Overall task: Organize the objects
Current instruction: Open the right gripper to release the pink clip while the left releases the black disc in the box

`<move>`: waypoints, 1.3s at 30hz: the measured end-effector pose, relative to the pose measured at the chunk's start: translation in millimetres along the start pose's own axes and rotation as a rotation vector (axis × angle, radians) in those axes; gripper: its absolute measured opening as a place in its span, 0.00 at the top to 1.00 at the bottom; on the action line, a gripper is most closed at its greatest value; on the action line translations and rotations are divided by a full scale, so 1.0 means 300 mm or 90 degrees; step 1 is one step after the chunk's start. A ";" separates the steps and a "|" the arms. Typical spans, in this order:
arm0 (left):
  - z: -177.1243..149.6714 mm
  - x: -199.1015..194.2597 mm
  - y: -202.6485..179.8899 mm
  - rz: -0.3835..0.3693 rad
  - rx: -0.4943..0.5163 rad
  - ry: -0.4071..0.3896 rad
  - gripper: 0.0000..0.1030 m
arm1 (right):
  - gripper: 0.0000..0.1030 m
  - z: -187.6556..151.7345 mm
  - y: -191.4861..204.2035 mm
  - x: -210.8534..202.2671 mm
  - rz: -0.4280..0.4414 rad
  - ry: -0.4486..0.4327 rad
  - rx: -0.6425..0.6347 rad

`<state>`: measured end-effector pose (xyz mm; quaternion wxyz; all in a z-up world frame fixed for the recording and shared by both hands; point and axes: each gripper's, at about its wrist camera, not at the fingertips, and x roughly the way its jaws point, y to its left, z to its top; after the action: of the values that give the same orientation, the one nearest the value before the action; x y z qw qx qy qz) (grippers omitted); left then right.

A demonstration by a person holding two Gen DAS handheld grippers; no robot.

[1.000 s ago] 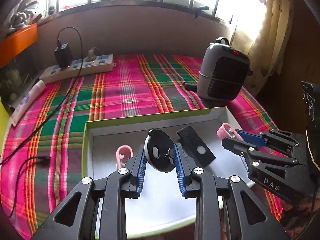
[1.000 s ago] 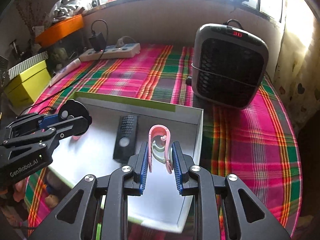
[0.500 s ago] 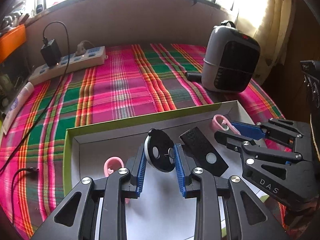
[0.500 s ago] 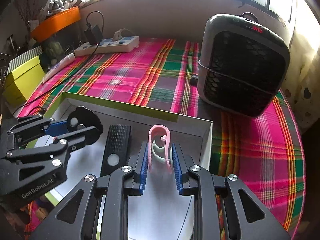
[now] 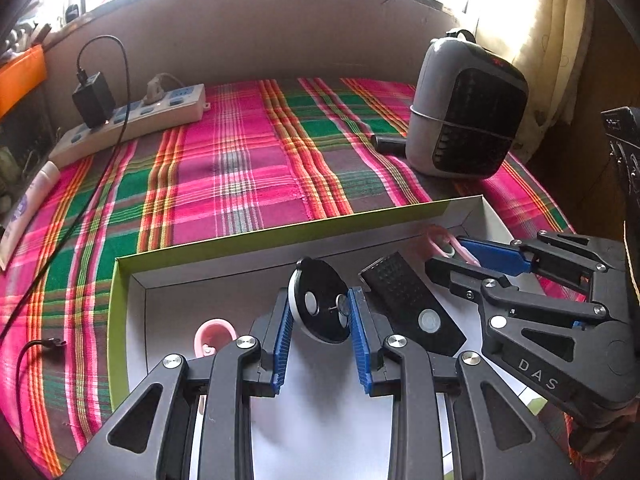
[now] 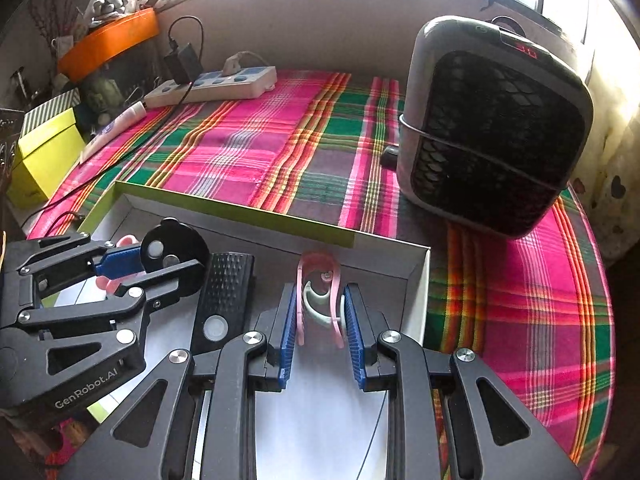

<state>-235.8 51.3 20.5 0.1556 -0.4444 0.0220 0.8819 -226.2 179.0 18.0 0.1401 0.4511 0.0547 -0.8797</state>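
My left gripper is shut on a black round disc and holds it over the white tray with a green rim. My right gripper is shut on a pink clip near the tray's far right corner. The left gripper also shows in the right wrist view, and the right gripper in the left wrist view. A black remote lies in the tray between the grippers. A second pink clip lies in the tray left of my left gripper.
A grey heater stands on the plaid cloth just beyond the tray's right corner. A white power strip with a black charger lies at the back left. A yellow-green box and an orange bin are at the far left.
Both grippers, still holding the disc and the pink clip, have moved forward over the tray toward its far wall. The heater looms larger in the right wrist view.
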 end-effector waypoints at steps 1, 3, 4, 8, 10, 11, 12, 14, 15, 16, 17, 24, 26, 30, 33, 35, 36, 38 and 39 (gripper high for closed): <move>0.000 0.000 0.000 0.000 0.000 0.000 0.75 | 0.77 0.000 0.000 0.001 -0.001 0.000 -0.001; 0.000 0.001 0.000 0.000 -0.001 0.001 0.75 | 0.77 0.002 0.003 0.002 -0.004 0.001 -0.004; -0.001 0.001 0.000 0.000 -0.001 0.001 0.75 | 0.77 0.001 0.005 0.002 -0.005 0.001 -0.005; 0.001 0.002 0.003 0.001 -0.003 0.001 0.75 | 0.76 -0.001 0.007 0.003 -0.009 -0.005 -0.007; 0.001 0.003 0.005 0.001 -0.003 0.002 0.75 | 0.76 -0.002 0.005 0.003 -0.009 -0.008 -0.003; 0.000 0.001 0.004 0.002 -0.003 0.002 0.74 | 0.75 -0.002 0.004 0.002 -0.009 -0.009 -0.002; 0.001 0.002 0.006 0.002 -0.004 0.003 0.74 | 0.74 -0.002 0.004 0.001 -0.009 -0.011 0.000; 0.001 0.001 0.007 0.004 -0.006 0.004 0.73 | 0.70 -0.002 0.003 -0.004 -0.004 -0.015 0.003; 0.001 0.002 0.009 0.005 -0.007 0.004 0.71 | 0.69 -0.003 0.006 -0.006 -0.003 -0.016 0.004; -0.002 0.000 0.010 0.005 -0.009 0.004 0.69 | 0.67 -0.003 0.008 -0.007 -0.003 -0.017 0.003; -0.002 -0.001 0.010 0.005 -0.009 0.004 0.69 | 0.64 -0.003 0.011 -0.009 -0.004 -0.018 0.003; -0.007 -0.029 0.014 0.004 -0.015 -0.003 0.64 | 0.59 -0.008 0.009 -0.027 -0.011 -0.023 0.010; -0.010 -0.042 0.014 0.002 -0.015 -0.008 0.64 | 0.59 -0.011 0.005 -0.035 -0.013 -0.024 0.014; -0.017 -0.068 0.013 -0.001 -0.017 -0.015 0.63 | 0.58 -0.015 -0.002 -0.060 -0.015 -0.032 0.027; -0.026 -0.091 0.011 0.000 -0.017 -0.021 0.63 | 0.58 -0.021 0.002 -0.084 -0.014 -0.041 0.031; -0.032 -0.108 0.012 -0.001 -0.019 -0.024 0.63 | 0.58 -0.027 0.004 -0.099 -0.013 -0.045 0.034; -0.034 -0.116 0.013 -0.001 -0.019 -0.025 0.63 | 0.58 -0.031 0.005 -0.106 -0.012 -0.047 0.036; -0.038 -0.137 0.018 0.000 -0.023 -0.032 0.63 | 0.58 -0.039 0.009 -0.121 -0.011 -0.051 0.037; -0.042 -0.148 0.021 -0.001 -0.026 -0.036 0.63 | 0.58 -0.045 0.013 -0.129 -0.011 -0.053 0.037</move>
<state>-203.2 31.8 47.5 0.1479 -0.4227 -0.0006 0.8941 -193.1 185.9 41.7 0.1212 0.4178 0.0272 -0.9000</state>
